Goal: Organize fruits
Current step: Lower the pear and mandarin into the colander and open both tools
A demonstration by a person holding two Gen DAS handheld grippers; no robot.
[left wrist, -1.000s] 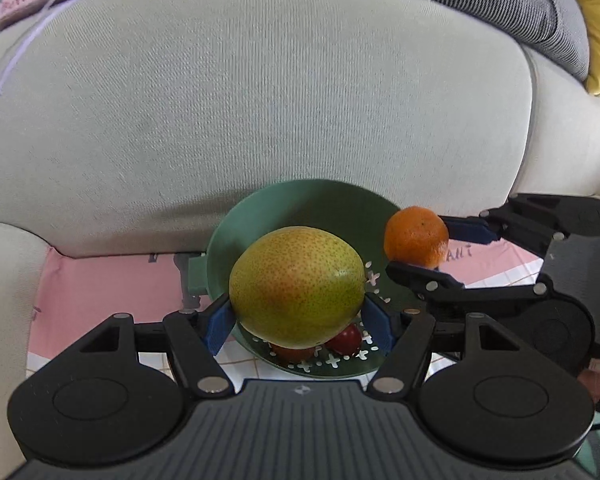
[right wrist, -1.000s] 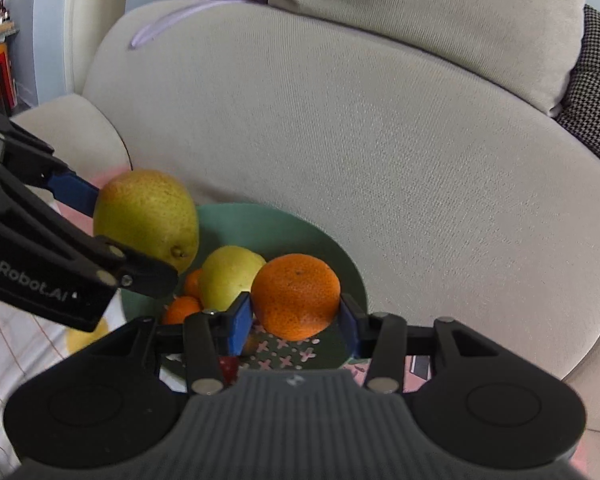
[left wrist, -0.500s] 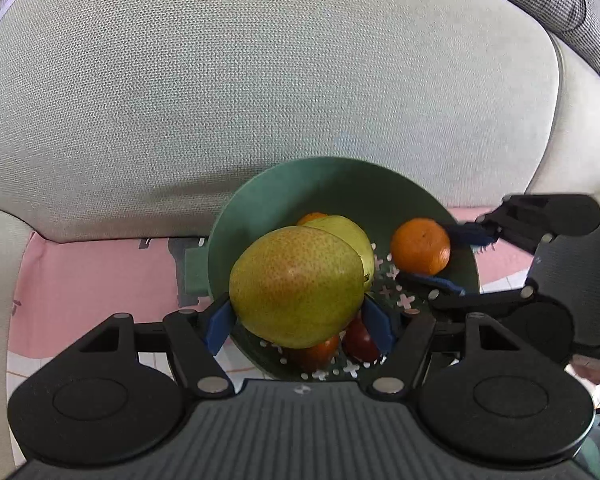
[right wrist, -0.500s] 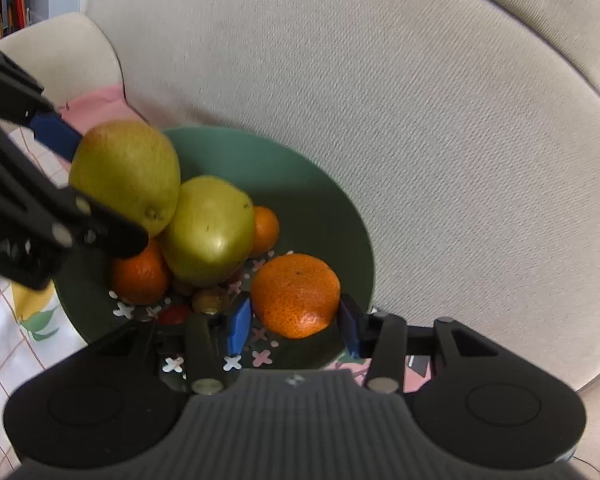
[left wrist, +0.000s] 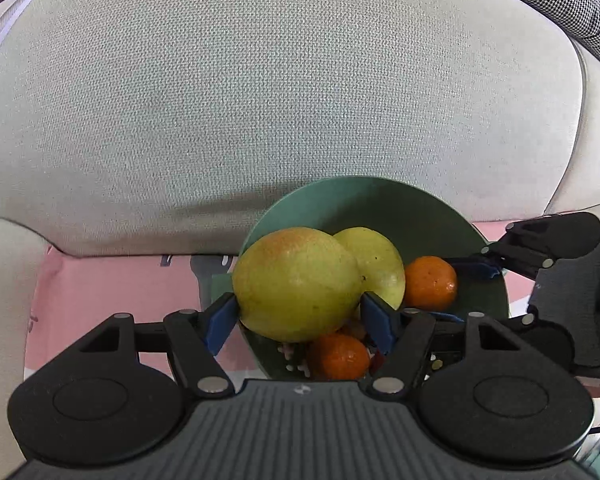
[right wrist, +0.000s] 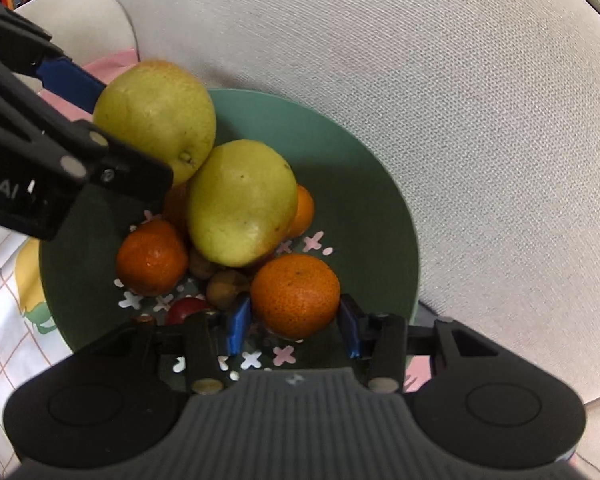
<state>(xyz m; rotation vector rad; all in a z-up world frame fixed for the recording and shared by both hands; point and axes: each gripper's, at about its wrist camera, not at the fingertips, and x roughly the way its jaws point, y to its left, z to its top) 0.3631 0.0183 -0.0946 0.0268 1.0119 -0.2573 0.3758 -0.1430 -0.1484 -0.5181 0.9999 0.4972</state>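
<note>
The left gripper (left wrist: 298, 316) grips a big yellow-green pear (left wrist: 296, 282), its blue pads (left wrist: 220, 322) pressed to either side of the fruit with the jaws spread wide around it. The pear hangs over the left rim of a green bowl (left wrist: 384, 204); from the right wrist view it sits above the bowl's far-left edge, touching or just beside a second pear (right wrist: 242, 202) that lies in the middle of the bowl. Whether the held pear rests its weight on that one I cannot tell.

The right gripper (right wrist: 294, 326) holds a tangerine (right wrist: 296, 294) between its blue pads (right wrist: 238, 326), the jaws only partly open and closed on the fruit's flanks. The tangerine is low inside the bowl, near the near-right wall, over the patterned floor of white and pink crosses; whether it touches the floor is hidden by the fruit itself.

Other fruit already lies in the bowl: an orange (right wrist: 152, 258) at the near-left, another orange (right wrist: 302, 210) half hidden behind the second pear toward the far side, two small brown fruits (right wrist: 224, 286) in the centre, and a small red fruit (right wrist: 186, 308) at the near edge beside the right gripper's left finger.

The bowl stands on a pink cloth (left wrist: 112, 292) laid on a sofa seat, close against the grey back cushion (left wrist: 260, 100). A white checked cloth (right wrist: 4, 312) lies at the bowl's left.
</note>
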